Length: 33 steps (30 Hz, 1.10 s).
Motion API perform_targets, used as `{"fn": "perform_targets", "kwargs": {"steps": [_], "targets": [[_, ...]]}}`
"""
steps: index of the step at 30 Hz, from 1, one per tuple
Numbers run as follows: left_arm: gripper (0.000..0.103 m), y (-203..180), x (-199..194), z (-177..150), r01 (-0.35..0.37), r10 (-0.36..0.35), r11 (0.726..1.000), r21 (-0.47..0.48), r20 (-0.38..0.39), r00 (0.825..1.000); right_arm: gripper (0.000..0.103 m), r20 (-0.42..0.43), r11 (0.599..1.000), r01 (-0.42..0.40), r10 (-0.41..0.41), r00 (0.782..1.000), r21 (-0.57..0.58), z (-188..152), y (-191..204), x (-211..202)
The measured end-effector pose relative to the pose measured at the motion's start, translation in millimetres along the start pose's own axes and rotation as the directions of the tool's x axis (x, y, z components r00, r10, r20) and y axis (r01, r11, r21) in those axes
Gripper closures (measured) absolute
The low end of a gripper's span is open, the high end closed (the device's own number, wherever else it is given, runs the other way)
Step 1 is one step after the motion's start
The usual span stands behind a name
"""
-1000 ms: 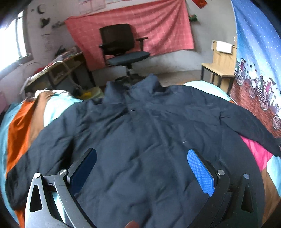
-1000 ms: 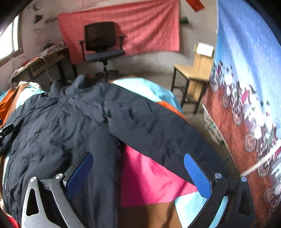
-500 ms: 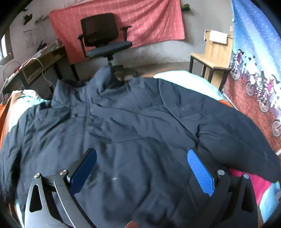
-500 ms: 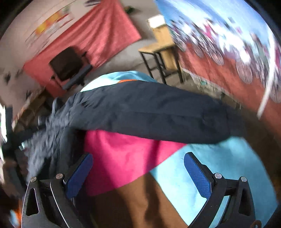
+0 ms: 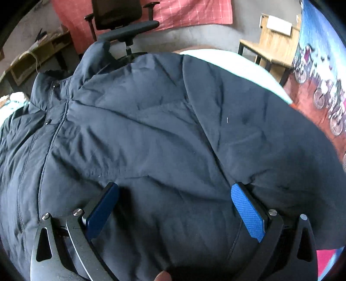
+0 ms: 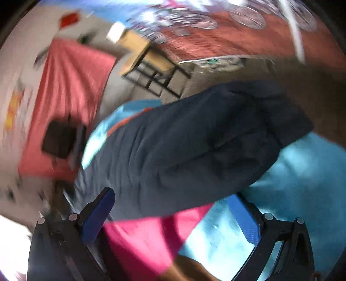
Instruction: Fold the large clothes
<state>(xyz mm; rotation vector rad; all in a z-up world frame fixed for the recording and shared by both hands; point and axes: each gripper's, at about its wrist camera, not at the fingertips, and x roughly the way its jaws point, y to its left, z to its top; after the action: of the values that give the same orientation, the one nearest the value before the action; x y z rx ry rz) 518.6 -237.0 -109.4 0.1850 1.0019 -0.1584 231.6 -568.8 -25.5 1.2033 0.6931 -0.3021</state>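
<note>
A large dark navy padded jacket (image 5: 151,134) lies spread front-up on a bed, collar at the far end. My left gripper (image 5: 175,194) is open, close above the jacket's right chest near the armpit seam. In the blurred, tilted right wrist view, the jacket's sleeve (image 6: 194,147) stretches across the bed cover to its cuff at the upper right. My right gripper (image 6: 173,207) is open and empty, just short of the sleeve's lower edge.
The bed cover shows pink (image 6: 147,237), turquoise (image 6: 302,173) and brown patches. A black office chair (image 5: 123,19) stands beyond the collar, a wooden chair (image 5: 272,45) at the far right, a desk (image 5: 36,58) at the left, a bicycle-print hanging (image 5: 324,86) on the right.
My left gripper has moved forward, right and lower over the jacket. My right gripper has swung right and rolled, closing on the sleeve. Both stay open.
</note>
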Motion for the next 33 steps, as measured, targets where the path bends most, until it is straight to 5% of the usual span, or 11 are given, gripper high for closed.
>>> {"fn": "perform_targets", "kwargs": {"steps": [4, 7, 10, 11, 15, 17, 22, 26, 33], "targets": [[0.001, 6, 3, -6, 0.013, -0.013, 1.0, -0.014, 0.008, 1.0, 0.0, 0.02, 0.987, -0.03, 0.027, 0.999, 0.157, 16, -14, 1], [0.001, 23, -7, -6, 0.064, -0.066, 0.994, -0.092, -0.026, 0.997, 0.007, 0.029, 0.978, 0.022, -0.028, 0.999, 0.209, 21, -15, -2], [0.001, 50, -29, -7, 0.152, -0.162, 0.967, -0.203, -0.033, 0.986, 0.032, 0.034, 0.975, 0.076, -0.084, 0.996, 0.21, 22, -11, -1], [0.001, 58, -37, -9, 0.163, -0.174, 0.962, -0.221, -0.03, 0.984, 0.049, 0.032, 0.973, 0.079, -0.087, 0.996, 0.215, 22, -12, -1], [0.001, 87, -68, -21, 0.162, -0.172, 0.969, -0.188, -0.039, 0.984, 0.082, 0.035, 0.967, 0.059, -0.07, 0.997, 0.249, 29, -17, 1], [0.001, 103, -83, -32, 0.144, -0.155, 0.977, -0.157, -0.059, 0.986, 0.089, 0.067, 0.979, 0.076, -0.09, 0.994, 0.19, 31, -4, -5], [0.001, 139, -125, -55, 0.107, -0.114, 0.987, -0.118, -0.055, 0.992, 0.094, 0.24, 0.972, 0.125, -0.076, 0.968, -0.199, 22, 88, -41], [0.001, 175, -146, -67, 0.059, -0.062, 0.986, -0.157, -0.014, 0.998, 0.094, 0.321, 0.813, 0.146, 0.053, 0.946, -0.564, -9, 198, -64], [0.001, 246, -178, -83, 0.03, -0.016, 0.943, -0.332, 0.046, 0.999, 0.094, 0.191, 0.35, 0.088, 0.272, 0.943, -0.933, -138, 357, -58]]}}
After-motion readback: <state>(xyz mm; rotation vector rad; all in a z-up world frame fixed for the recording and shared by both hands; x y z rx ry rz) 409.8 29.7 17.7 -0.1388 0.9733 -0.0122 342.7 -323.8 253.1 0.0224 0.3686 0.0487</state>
